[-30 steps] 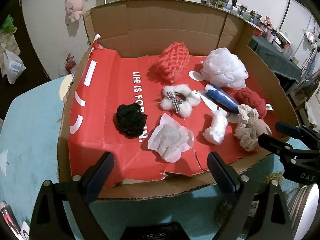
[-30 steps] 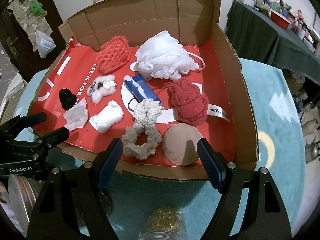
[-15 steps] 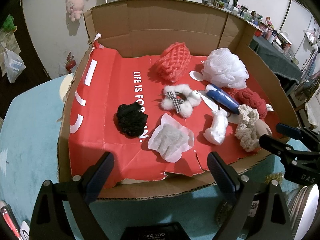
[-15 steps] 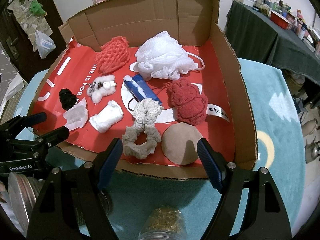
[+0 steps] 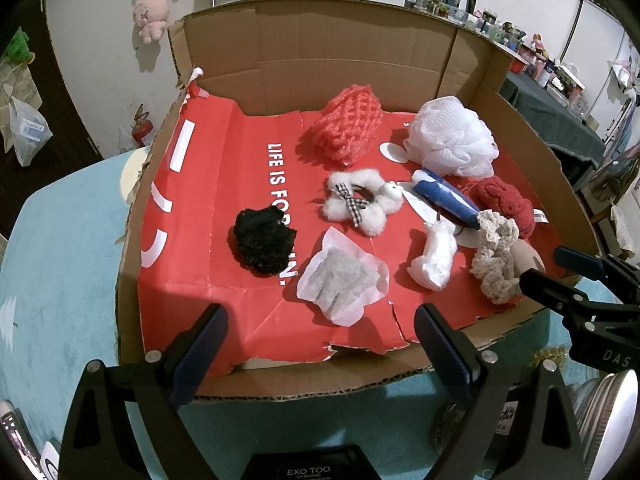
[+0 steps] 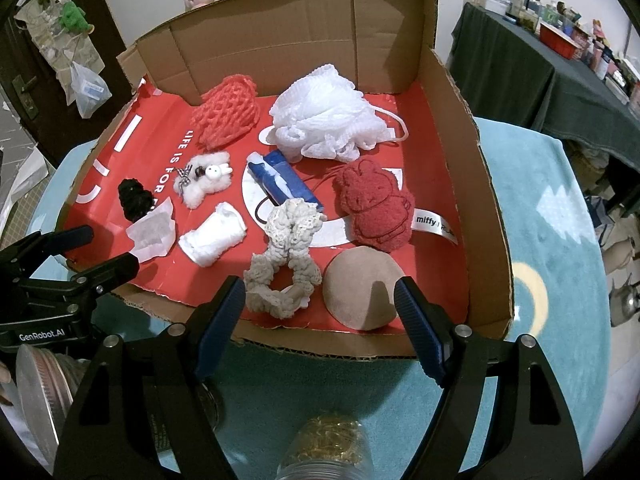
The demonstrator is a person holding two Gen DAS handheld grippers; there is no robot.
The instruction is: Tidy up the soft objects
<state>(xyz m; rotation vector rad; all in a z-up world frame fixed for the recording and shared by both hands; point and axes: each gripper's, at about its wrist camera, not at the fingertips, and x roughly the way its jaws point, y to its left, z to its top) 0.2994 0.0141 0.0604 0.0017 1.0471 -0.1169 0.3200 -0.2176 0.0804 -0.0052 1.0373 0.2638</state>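
Nothing among the soft things shifts between the earlier views and now: the black scrunchie (image 5: 264, 242), white pouf (image 6: 326, 118), red plush rabbit (image 6: 374, 210), cream scrunchie (image 6: 286, 262) and tan pad (image 6: 362, 290) all lie spread on the red liner of the cardboard box (image 6: 486, 216), just as they did. That leaves the sorting either ahead or already settled. Both grippers hover level at the box's near edge, the left gripper (image 5: 320, 344) and right gripper (image 6: 320, 320) each with jaws wide apart and holding nothing.
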